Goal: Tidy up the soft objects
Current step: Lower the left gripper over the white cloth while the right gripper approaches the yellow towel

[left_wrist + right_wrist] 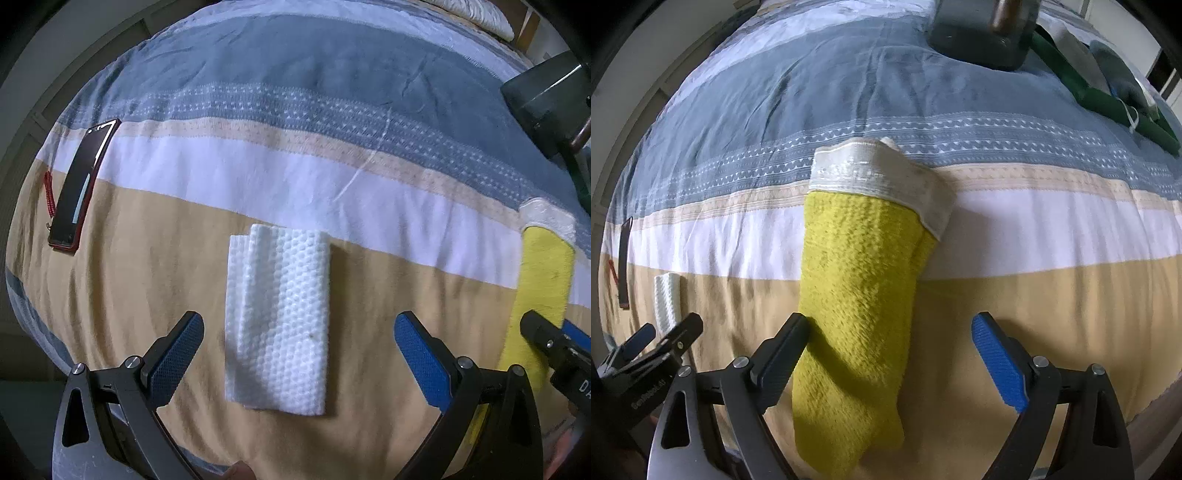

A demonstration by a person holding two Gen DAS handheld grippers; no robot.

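Left wrist view: the left tongs (299,345) stand wide, empty, straddling the folded white cloth (279,317) lying flat on the striped bed cover (147,266). It looks light, limp and layered, so pinch across the folded stack or the layers may peel apart.

Right wrist view: the right tongs (892,352) gape wide too, holding nothing; the yellow towel (857,295), folded long, lies between them, hard against the left finger (783,354). Soft and thick-looking, best gripped mid-length.
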